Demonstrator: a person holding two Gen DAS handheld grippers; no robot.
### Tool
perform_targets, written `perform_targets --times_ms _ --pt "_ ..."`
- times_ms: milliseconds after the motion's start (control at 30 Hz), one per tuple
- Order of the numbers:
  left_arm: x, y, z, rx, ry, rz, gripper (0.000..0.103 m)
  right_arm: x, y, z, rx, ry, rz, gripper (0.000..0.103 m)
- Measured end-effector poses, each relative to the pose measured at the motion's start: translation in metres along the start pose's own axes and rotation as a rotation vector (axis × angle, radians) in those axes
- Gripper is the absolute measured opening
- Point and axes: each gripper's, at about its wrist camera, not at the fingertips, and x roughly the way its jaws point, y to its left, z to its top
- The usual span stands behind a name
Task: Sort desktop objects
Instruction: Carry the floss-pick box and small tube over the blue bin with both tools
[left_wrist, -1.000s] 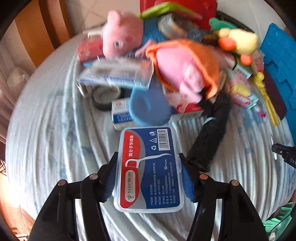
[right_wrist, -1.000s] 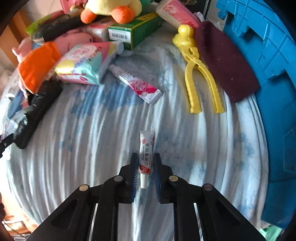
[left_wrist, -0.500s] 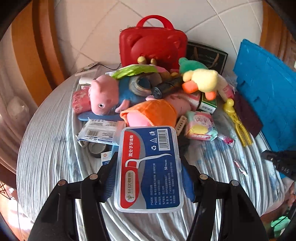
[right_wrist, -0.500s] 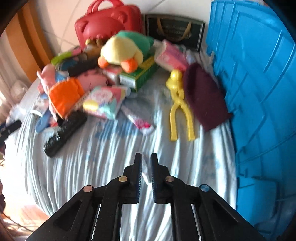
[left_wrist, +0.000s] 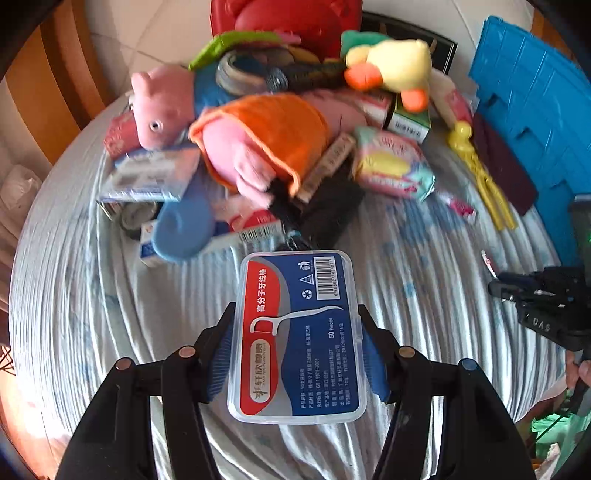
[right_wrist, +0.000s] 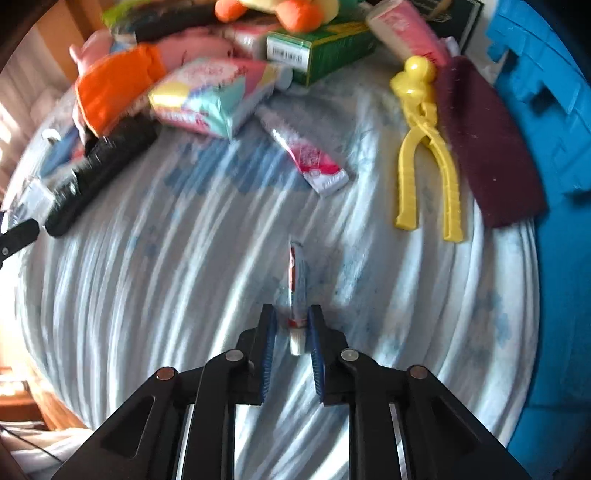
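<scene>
While the left tool (left_wrist: 297, 349) pinches a clear plastic floss-pick box (left_wrist: 297, 338) by its long sides above the near part of the surface (left_wrist: 92, 295), the box label reads clearly: red and blue panels, Chinese characters, a drawn floss pick, a barcode, "50 Pieces", "GB 15979-2002". The box is off the striped cloth and sits between the blue pads.

Right tool (right_wrist: 290, 338): fingers narrowly apart, straddling a small tube (right_wrist: 297, 295) with red and white print; whether the pads actually press it, cannot tell. Tube points away from the camera, cap end nearest, over the near-centre of the surface. Print too blurred to read.

Around, left view: heap at the far edge — pink pig plush (left_wrist: 162, 107), orange-dressed plush (left_wrist: 258, 136), yellow duck plush (left_wrist: 395, 70), red case (left_wrist: 288, 18) behind, black brush (left_wrist: 325, 206) just past the box. Right tool's body carries the letters "DAS" at the right edge of the surface.

Right view only: a second, larger tube (right_wrist: 306, 158) lying flat mid-surface, well apart from the small one; green carton (right_wrist: 317, 51) with a barcode; pastel packet (right_wrist: 214, 96) touching the heap. Yellow tongs (right_wrist: 424, 147) lie beside a maroon cloth (right_wrist: 487, 144), which rests against the blue crate (right_wrist: 554, 110) along the right edge.

Left view alone shows the blue round lid (left_wrist: 183, 229) and the barcoded packets under the pig.
</scene>
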Motion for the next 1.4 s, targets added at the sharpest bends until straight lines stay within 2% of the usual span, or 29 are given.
perform_targets --times_ms 100,200,333,433,533,700,767,900,1000,1100,1200,1333,1400 --pt "0.0 -0.004 -0.003 -0.01 0.007 -0.003 0.059 0.002 -0.004 0.0 0.009 0.003 0.007 0.015" --pt "-0.012 -0.01 0.001 -0.004 -0.025 0.005 0.059 -0.012 -0.007 -0.003 0.024 -0.037 0.04 0.015" --pt "-0.041 -0.018 0.014 0.006 -0.1 -0.016 0.059 -0.059 -0.006 -0.006 0.03 -0.142 0.075 0.015" --pt "-0.072 -0.031 0.03 0.026 -0.184 -0.034 0.059 -0.109 -0.006 -0.004 0.022 -0.255 0.067 0.015" --pt "-0.105 -0.051 0.046 0.052 -0.278 -0.073 0.059 -0.166 -0.009 0.002 0.035 -0.388 0.03 0.015" --pt "-0.163 -0.107 0.071 0.15 -0.436 -0.176 0.059 -0.258 -0.03 -0.016 0.094 -0.615 -0.065 0.015" --pt "-0.188 -0.135 0.08 0.202 -0.505 -0.235 0.059 -0.287 -0.041 -0.025 0.115 -0.671 -0.109 0.015" --pt "-0.227 -0.192 0.095 0.29 -0.581 -0.334 0.059 -0.344 -0.075 -0.053 0.188 -0.768 -0.221 0.015" --pt "-0.25 -0.241 0.102 0.358 -0.595 -0.406 0.059 -0.364 -0.104 -0.068 0.234 -0.778 -0.312 0.015" --pt "-0.26 -0.298 0.112 0.439 -0.551 -0.447 0.059 -0.377 -0.149 -0.083 0.279 -0.738 -0.404 0.015" --pt "-0.262 -0.354 0.119 0.53 -0.514 -0.433 0.059 -0.376 -0.19 -0.09 0.312 -0.687 -0.441 0.015" --pt "-0.245 -0.416 0.126 0.618 -0.394 -0.428 0.059 -0.365 -0.25 -0.098 0.33 -0.581 -0.458 0.015" --pt "-0.235 -0.443 0.127 0.66 -0.354 -0.396 0.059 -0.359 -0.271 -0.098 0.322 -0.529 -0.45 0.015"
